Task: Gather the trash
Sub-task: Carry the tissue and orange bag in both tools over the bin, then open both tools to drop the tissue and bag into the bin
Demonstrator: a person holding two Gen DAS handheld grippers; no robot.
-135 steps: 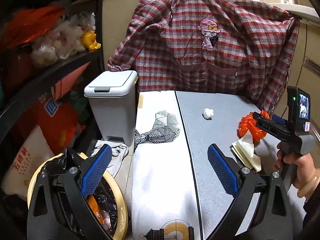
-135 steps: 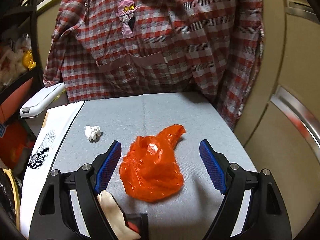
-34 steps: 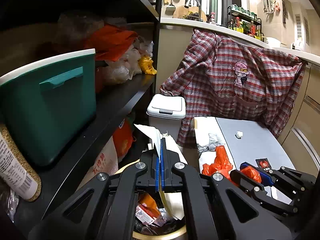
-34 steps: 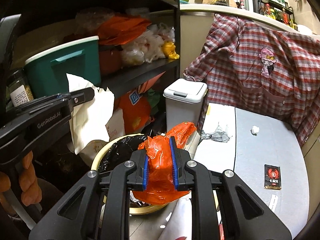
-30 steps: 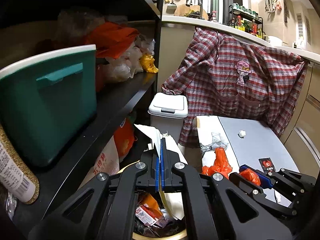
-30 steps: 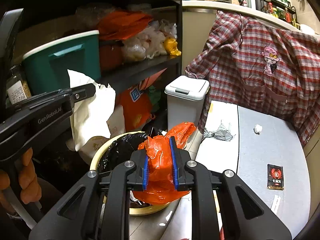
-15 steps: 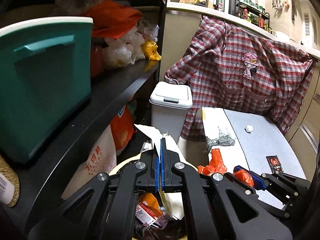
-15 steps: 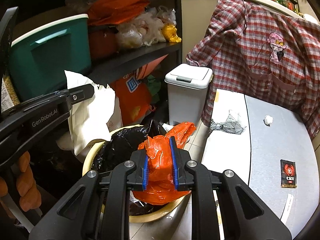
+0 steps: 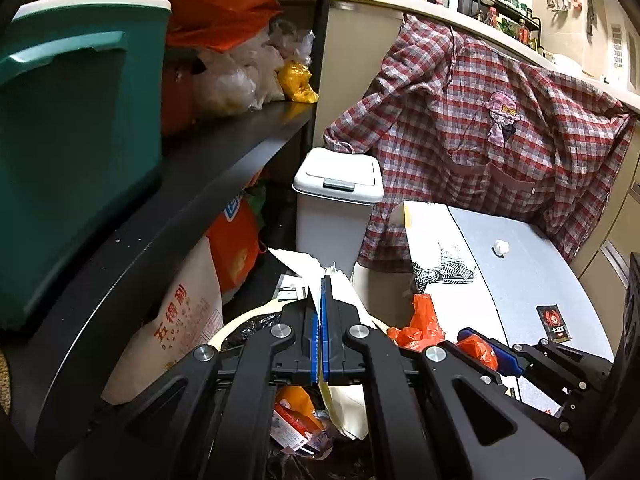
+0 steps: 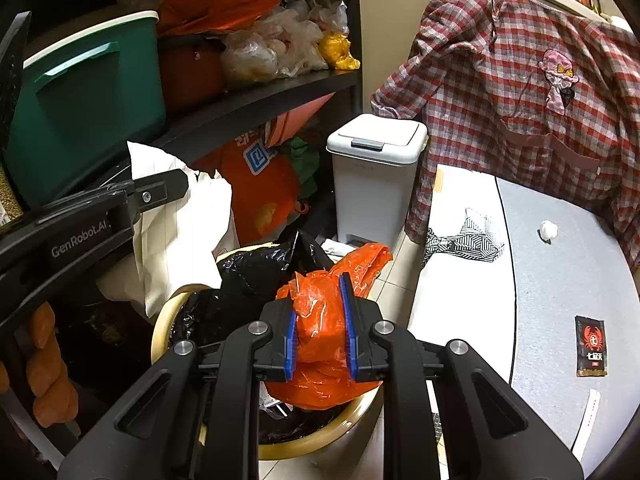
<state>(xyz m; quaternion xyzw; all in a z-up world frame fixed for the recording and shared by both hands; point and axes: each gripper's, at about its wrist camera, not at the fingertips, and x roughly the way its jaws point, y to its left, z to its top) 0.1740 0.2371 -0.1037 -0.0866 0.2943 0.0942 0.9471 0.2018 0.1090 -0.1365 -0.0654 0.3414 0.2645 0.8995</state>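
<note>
left hand-held gripper clamped on cream paper over black-lined bin | right hand-held gripper clamped on orange plastic bag above bin | tissue wad, sachet on worktop

Paper pinched over the bin

The left hand-held gripper is clamped tight on cream paper above the black-lined trash bin; beside it the right hand-held gripper grips an orange plastic bag, with a white wad on the desk behind.
</note>
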